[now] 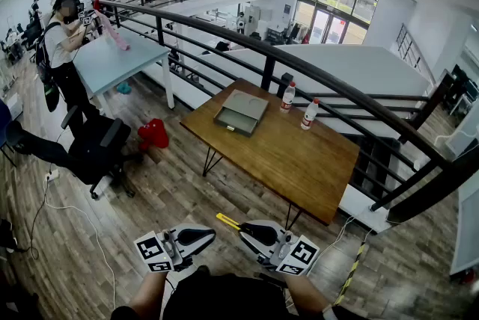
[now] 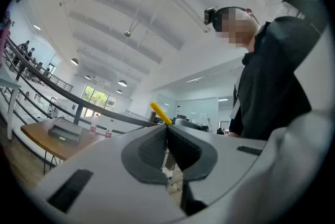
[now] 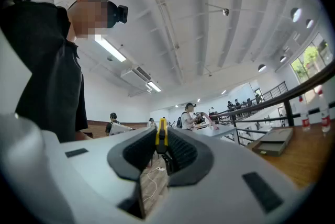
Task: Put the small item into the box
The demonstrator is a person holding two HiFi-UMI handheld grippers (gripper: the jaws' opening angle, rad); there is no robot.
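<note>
A small yellow stick-like item (image 1: pixel 227 221) is pinched in my right gripper (image 1: pixel 244 229), low in the head view; it stands up between the dark pads (image 3: pixel 178 150) as a yellow item (image 3: pixel 162 133). My right gripper (image 3: pixel 163 140) is shut on it. My left gripper (image 1: pixel 205 236) hangs beside it, and its jaws (image 2: pixel 167 133) are pressed together with nothing in them. Its view catches the yellow item (image 2: pixel 160 112) just beyond the tips. The flat grey box (image 1: pixel 241 113) lies on the far left part of a wooden table (image 1: pixel 299 161), well ahead of both grippers.
Two white bottles (image 1: pixel 287 96) (image 1: pixel 308 114) stand on the table's far edge. A black railing (image 1: pixel 329 83) runs behind it. A black office chair (image 1: pixel 97 146) and a red object (image 1: pixel 153 133) are on the floor at left, where a person (image 1: pixel 63 34) stands by a pale table (image 1: pixel 123 57).
</note>
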